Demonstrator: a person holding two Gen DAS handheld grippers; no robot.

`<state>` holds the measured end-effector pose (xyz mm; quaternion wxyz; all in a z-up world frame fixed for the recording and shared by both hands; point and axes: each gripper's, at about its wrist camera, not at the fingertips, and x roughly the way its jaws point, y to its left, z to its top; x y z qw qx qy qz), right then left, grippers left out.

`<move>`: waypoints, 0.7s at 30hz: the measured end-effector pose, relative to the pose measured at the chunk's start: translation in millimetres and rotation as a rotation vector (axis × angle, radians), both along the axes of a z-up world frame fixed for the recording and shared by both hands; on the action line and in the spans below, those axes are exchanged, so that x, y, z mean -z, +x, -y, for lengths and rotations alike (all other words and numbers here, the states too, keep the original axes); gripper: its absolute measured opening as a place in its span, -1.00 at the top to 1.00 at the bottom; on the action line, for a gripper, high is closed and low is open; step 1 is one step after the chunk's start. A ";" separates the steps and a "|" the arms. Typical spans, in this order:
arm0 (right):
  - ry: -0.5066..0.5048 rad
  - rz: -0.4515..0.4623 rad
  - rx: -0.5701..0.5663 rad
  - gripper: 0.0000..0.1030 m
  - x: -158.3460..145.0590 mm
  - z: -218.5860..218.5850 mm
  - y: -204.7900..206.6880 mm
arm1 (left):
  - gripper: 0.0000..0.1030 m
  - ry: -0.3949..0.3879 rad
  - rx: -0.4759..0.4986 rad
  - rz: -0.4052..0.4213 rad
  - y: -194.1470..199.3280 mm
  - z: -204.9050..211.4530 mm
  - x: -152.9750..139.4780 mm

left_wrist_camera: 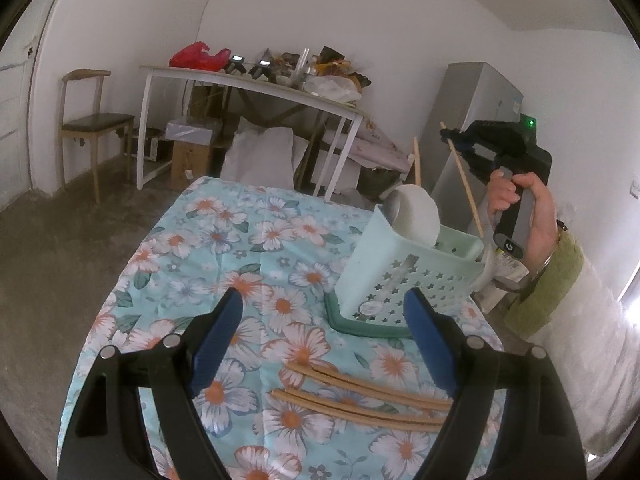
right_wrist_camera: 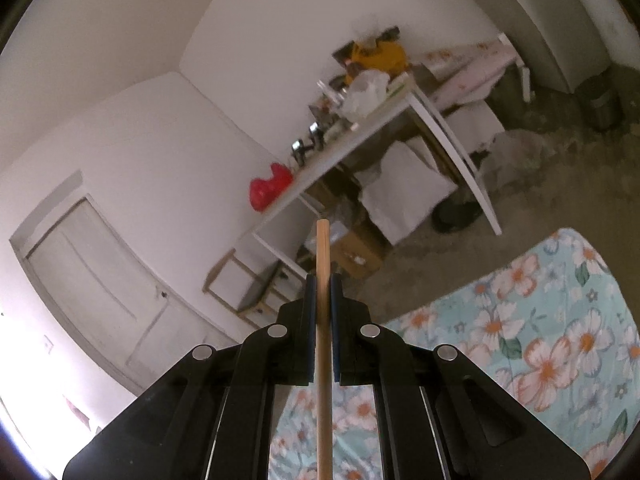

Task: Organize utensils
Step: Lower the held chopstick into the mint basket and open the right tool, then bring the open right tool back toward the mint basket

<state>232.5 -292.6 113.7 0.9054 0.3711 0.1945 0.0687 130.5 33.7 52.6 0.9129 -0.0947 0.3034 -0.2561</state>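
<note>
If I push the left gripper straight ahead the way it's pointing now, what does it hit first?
Most likely the flowered tablecloth: the open left gripper tilts down at a bare stretch of it. The chopsticks on the table lie below its line, and the green utensil basket sits just right of it. Depth is uncertain.

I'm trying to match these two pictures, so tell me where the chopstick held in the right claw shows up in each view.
Left wrist view: the chopstick slants at right, pinched in the right claw above the green utensil basket.
Right wrist view: chopstick runs up the centre between the shut claw pads.
Shared landmark: the red bag on the white table.
</note>
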 end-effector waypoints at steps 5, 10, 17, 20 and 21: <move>-0.004 -0.041 -0.024 0.90 4.9 -7.4 6.9 | -0.56 -0.003 0.004 -0.003 0.1 1.7 0.5; -0.031 -0.067 -0.035 0.86 4.3 -11.7 9.1 | -0.56 -0.005 0.002 -0.002 0.2 1.1 0.3; -0.079 -0.086 -0.053 0.86 0.6 -14.6 0.8 | -0.56 -0.011 0.002 -0.002 0.8 0.1 0.1; -0.108 -0.079 -0.061 0.86 -5.5 -15.2 -9.2 | -0.56 -0.015 0.005 0.001 1.1 0.3 -0.6; -0.110 -0.076 -0.065 0.86 -7.0 -15.0 -12.0 | -0.56 -0.015 0.006 0.002 1.2 1.0 -0.6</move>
